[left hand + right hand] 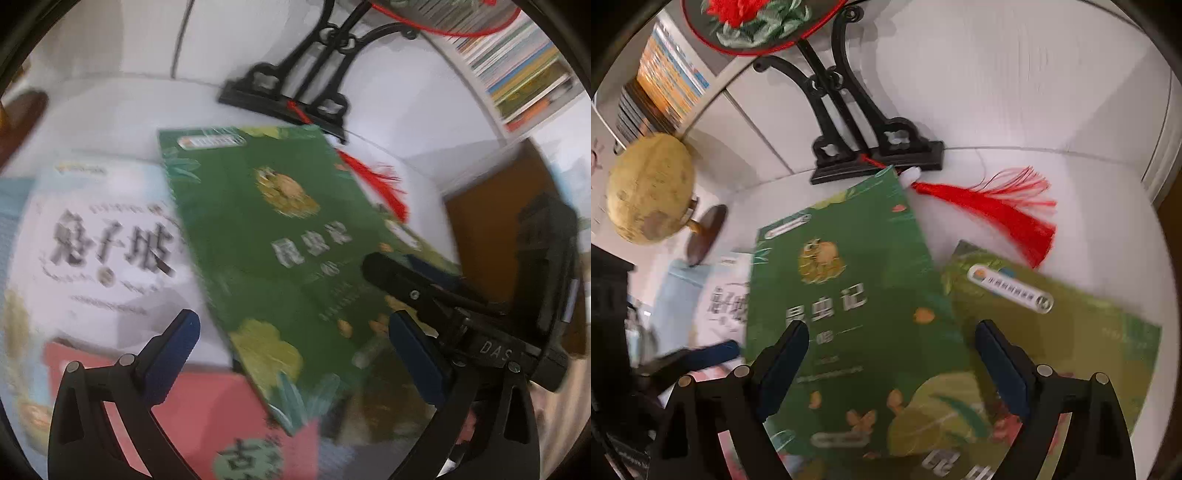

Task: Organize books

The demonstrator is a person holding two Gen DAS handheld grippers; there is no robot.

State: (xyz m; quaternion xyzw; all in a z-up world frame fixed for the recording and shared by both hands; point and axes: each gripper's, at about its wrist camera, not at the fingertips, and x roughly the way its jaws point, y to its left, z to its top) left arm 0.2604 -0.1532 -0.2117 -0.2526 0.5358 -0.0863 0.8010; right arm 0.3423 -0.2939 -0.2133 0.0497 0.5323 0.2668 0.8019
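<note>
A dark green book [280, 236] [849, 314] lies tilted on top of other books on the white surface. A white book with black characters [99, 251] [727, 295] lies to its left, a red book [207, 406] lies nearer me, and an olive green book [1056, 325] lies to its right. My left gripper [291, 350] is open just above the green book's near part. My right gripper [890, 362] is open over the same book; it shows in the left wrist view [424, 291] at the book's right edge.
A black carved stand [871, 147] [295, 92] with an embroidered round fan [757, 22] stands at the back, its red tassel [1001, 210] lying on the surface. A yellow globe [650, 188] stands at the left. A shelf of books [524, 74] is behind.
</note>
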